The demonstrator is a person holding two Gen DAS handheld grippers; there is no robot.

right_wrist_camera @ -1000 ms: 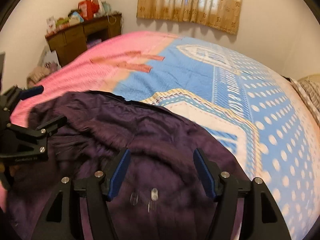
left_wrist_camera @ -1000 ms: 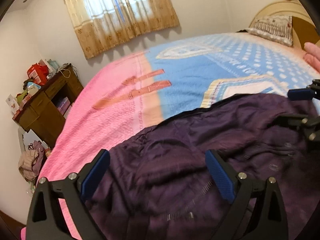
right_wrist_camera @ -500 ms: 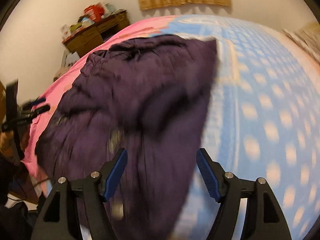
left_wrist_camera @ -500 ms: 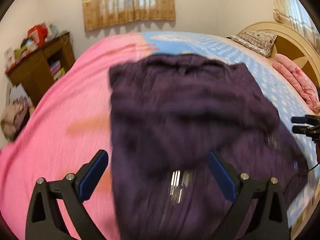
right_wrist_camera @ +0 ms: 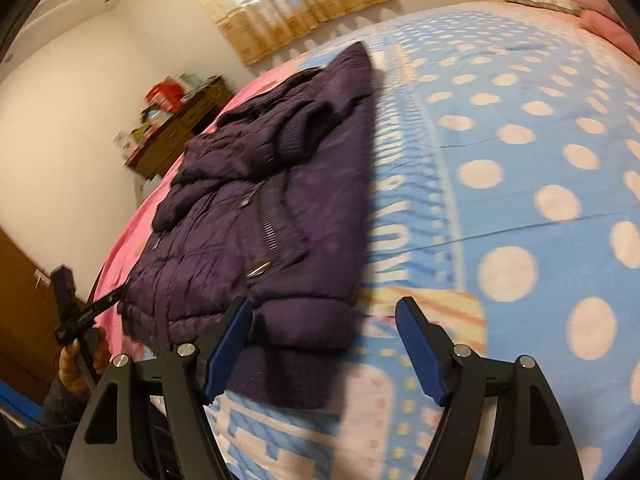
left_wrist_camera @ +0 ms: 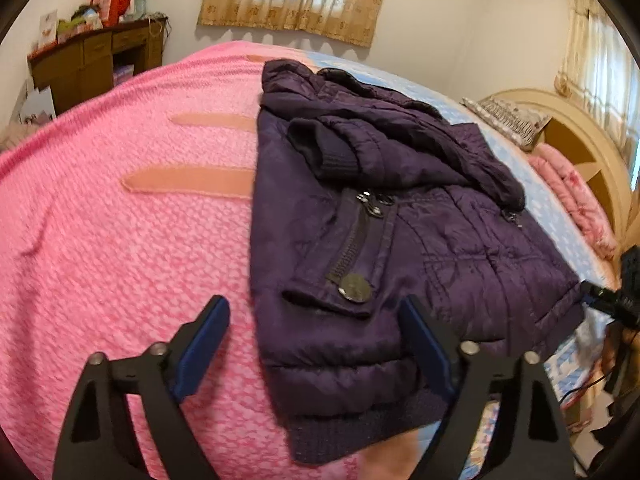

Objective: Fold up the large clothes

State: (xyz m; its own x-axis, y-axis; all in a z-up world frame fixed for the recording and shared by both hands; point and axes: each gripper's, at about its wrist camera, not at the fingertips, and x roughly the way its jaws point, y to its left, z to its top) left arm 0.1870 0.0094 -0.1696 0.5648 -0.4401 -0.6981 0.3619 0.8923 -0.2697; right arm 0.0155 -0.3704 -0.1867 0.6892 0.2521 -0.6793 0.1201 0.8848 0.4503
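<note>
- I see the dark purple padded jacket lying folded on the bed, in the centre and right of my left wrist view, straddling the line where the pink bedspread meets the blue dotted sheet.
- A ribbed cuff lies folded across its upper part, a zipper runs down the front to a round metal snap, and the knit hem faces the lower edge of the frame.
- My left gripper sits at the lower centre with its jaws spread wide but closing; the jacket's lower left corner lies between the blue pads, and neither pad presses on it.
- In the right wrist view the jacket fills the centre left.
- My right gripper is at the bottom centre, jaws wide and opening, over the jacket's lower right corner, clamping nothing.
</note>
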